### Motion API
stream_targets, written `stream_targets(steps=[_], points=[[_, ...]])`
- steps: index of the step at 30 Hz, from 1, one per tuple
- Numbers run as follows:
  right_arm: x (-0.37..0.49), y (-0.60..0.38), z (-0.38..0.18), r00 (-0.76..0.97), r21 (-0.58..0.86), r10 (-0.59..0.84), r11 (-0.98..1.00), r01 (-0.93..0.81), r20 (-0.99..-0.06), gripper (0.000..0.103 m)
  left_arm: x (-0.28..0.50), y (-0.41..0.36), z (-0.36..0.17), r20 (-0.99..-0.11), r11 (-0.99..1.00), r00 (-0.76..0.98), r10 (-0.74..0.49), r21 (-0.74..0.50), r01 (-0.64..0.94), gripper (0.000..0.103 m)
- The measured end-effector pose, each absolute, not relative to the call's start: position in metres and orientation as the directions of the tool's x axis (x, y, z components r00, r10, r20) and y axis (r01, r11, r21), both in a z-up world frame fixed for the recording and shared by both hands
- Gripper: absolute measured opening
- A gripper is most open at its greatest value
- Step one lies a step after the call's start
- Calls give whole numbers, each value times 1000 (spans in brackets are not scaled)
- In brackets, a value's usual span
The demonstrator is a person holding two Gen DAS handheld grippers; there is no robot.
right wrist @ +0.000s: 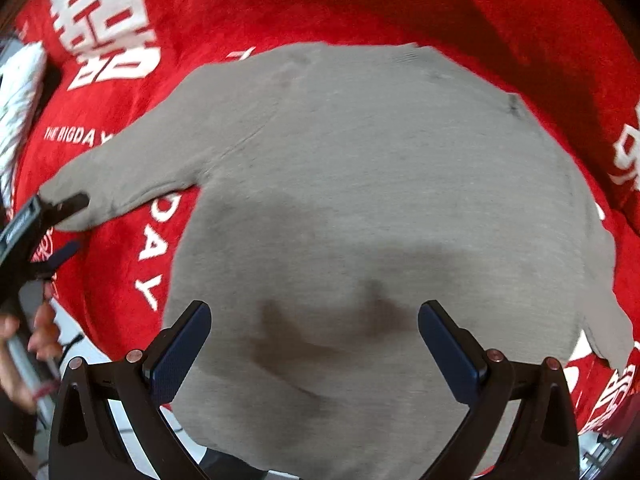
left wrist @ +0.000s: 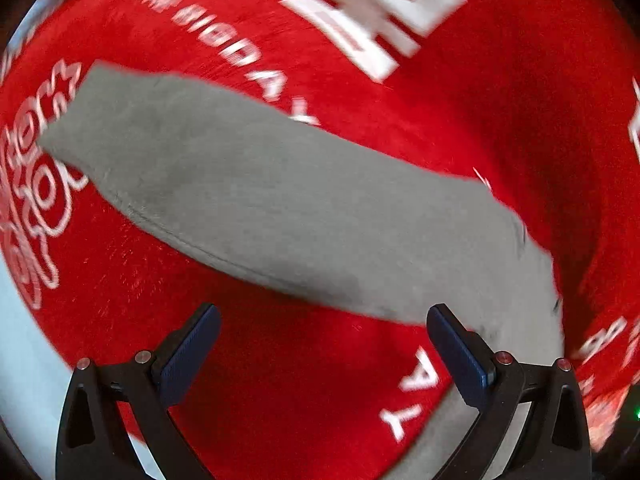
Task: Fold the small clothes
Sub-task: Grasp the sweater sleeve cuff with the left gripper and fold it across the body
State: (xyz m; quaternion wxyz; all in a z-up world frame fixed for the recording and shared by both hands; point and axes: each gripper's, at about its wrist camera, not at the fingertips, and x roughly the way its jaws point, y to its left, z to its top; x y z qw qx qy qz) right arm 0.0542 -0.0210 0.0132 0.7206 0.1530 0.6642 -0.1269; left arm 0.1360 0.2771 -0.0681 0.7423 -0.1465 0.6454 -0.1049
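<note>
A grey sweater (right wrist: 360,200) lies spread flat on a red cloth (right wrist: 320,4) with white lettering, which covers the tabletop. In the right wrist view its body fills the middle, with the hem toward the camera hanging past the near edge of the cloth. One sleeve (left wrist: 248,196) stretches out to the left, and the other sleeve (right wrist: 600,300) lies folded down along the right side of the body. Red cloth shows bare beyond the sweater's far edge and to both sides, so there is free room around the garment. At the lower left of both views the cloth ends and a pale floor (left wrist: 24,344) shows below it.

The right gripper (right wrist: 314,344) hovers over the lower part of the sweater's body; its jaws stand wide apart and hold nothing, and whether the pads touch the fabric cannot be told.

The left gripper (left wrist: 322,344) has its jaws spread wide too, with red cloth showing between them and nothing gripped. In its own view the sleeve runs crosswise just ahead of the jaws. In the right wrist view its upper fingertip (right wrist: 74,202) sits at the sleeve's cuff, while a hand (right wrist: 28,344) holds its handle at the left edge.
</note>
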Motion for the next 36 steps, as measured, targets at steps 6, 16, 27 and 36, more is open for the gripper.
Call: stream_targets(steps=[6, 16, 27, 36], points=[[72, 5, 0, 73, 52, 28, 937, 344, -997, 103, 158, 305, -108, -861, 846, 158, -484, -506, -170, 103], [78, 21, -9, 71, 64, 43, 943, 328, -997, 103, 177, 313, -95, -816, 804, 298, -495, -561, -198, 62], [50, 5, -1, 86, 104, 75, 907, 409, -993, 103, 182, 301, -59, -763, 805, 325, -558, -593, -8, 7], [9, -43, 21, 164, 151, 70, 813, 562, -984, 103, 178, 187, 26, -680, 724, 273, -681, -569, 390, 7]])
